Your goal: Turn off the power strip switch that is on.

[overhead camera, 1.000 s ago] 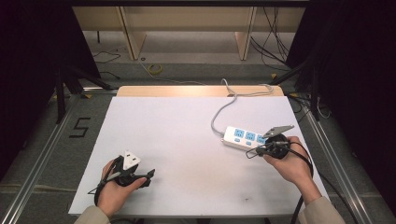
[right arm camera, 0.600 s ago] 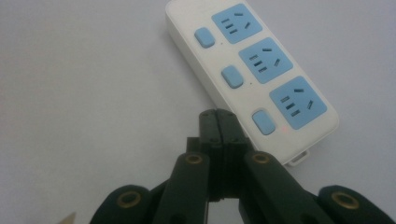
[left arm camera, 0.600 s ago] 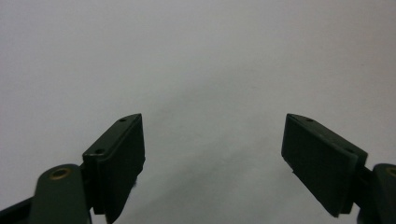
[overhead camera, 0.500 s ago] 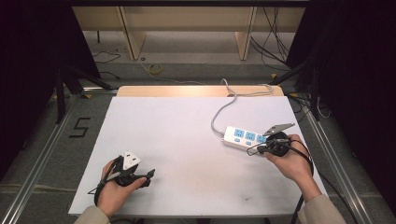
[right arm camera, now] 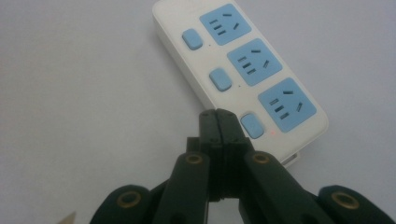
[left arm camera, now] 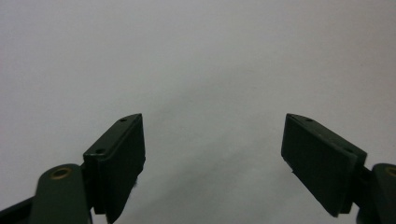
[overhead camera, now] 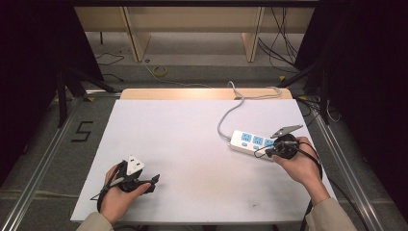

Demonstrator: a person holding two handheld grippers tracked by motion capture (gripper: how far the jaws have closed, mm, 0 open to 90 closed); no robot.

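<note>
Your right claw (right arm camera: 218, 114) has its jaws pressed together with nothing between them, tips just beside the nearest blue switch (right arm camera: 252, 126) of the white power strip (right arm camera: 243, 70). Whether the tips touch the strip or the switch is hard to make out. The strip's near end is cut off behind the claw in the right gripper view, where a tiny red light glows near that switch. In the high view the strip (overhead camera: 250, 142) lies at the right of the table (overhead camera: 192, 144), partly covered by your right hand (overhead camera: 298, 163); its grey cord (overhead camera: 226, 118) runs off over the far edge.

Your left claw (left arm camera: 212, 158) stands spread wide over bare white surface, pinching nothing. In the high view your left hand (overhead camera: 118, 195) rests near the front left corner, well apart from the strip.

The table is plain white with faint smudges. Beyond it are a wooden strip, a grey floor with loose cables, and dark curtains at both sides. A "5" (overhead camera: 82, 131) is marked on the floor to the left.
</note>
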